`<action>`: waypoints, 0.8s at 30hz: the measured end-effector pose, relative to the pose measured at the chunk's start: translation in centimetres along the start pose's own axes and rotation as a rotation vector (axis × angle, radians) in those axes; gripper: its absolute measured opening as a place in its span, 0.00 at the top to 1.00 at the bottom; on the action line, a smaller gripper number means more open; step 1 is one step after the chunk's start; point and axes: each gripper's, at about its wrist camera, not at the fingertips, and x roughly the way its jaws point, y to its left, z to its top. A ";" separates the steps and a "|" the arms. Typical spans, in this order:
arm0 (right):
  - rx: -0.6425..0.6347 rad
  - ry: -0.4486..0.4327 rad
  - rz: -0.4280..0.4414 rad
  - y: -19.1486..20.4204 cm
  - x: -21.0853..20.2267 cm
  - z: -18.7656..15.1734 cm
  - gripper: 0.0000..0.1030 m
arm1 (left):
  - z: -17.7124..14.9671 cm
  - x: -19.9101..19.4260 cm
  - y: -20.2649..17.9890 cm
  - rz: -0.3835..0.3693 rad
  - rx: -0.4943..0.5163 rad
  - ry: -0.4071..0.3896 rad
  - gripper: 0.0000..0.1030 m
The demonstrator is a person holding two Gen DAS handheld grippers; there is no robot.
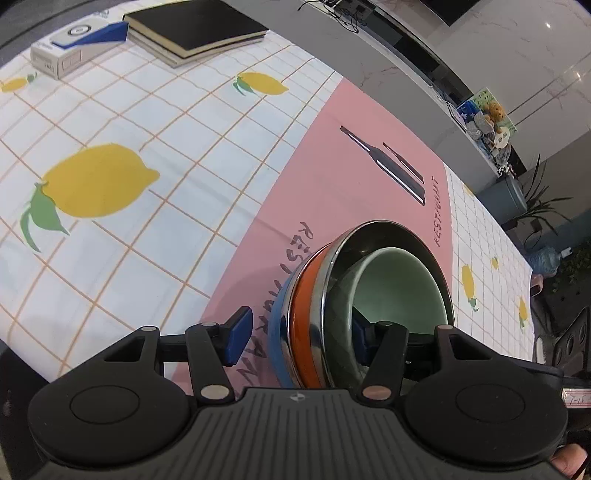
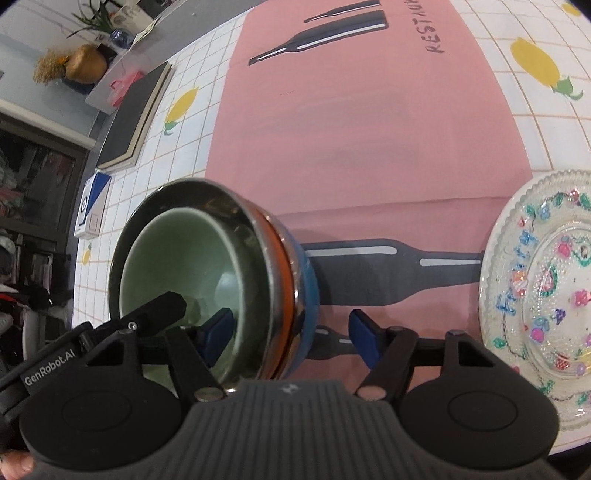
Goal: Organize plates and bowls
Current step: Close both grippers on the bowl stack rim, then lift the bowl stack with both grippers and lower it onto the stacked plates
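Bowls [image 1: 314, 314] sat nested in one stack on the pink mat [image 1: 351, 166] toward the near side of the desk [image 1: 110, 110]: a green ceramic bowl [image 1: 402, 284] inside a steel bowl [image 1: 341, 280] with an orange band, and a blue bowl [image 1: 277, 332] under both. Far to the left lay a black book [image 1: 195, 29] and a small box [image 1: 62, 55].

The left tool [image 1: 300, 332] straddled the stack's left wall, one pad outside and one inside, released, with a gap showing at the outer pad. The right tool [image 2: 291, 334] straddled the opposite wall the same way, also unclenched and not yet pressing. A patterned glass plate [image 2: 546, 280] lay just right of the stack, apart from it.

The stack was probably heavy for a one-sided pinch. Its steel was stiff but slick, and the ceramic inside could chip or shift if tipped. Gripping the rim on both sides and keeping it level looked safest.
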 end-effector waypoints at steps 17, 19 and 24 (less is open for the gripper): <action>0.055 -0.012 0.095 -0.6 0.4 -0.1 0.50 | -0.4 1.3 0.3 -0.034 -0.041 -0.008 0.49; 0.056 -0.014 0.095 -0.6 0.4 -0.1 0.50 | -0.3 1.2 0.3 -0.034 -0.042 -0.007 0.49; 0.060 -0.015 0.095 -0.7 0.3 -0.1 0.51 | -0.5 1.1 0.1 -0.030 -0.050 -0.011 0.50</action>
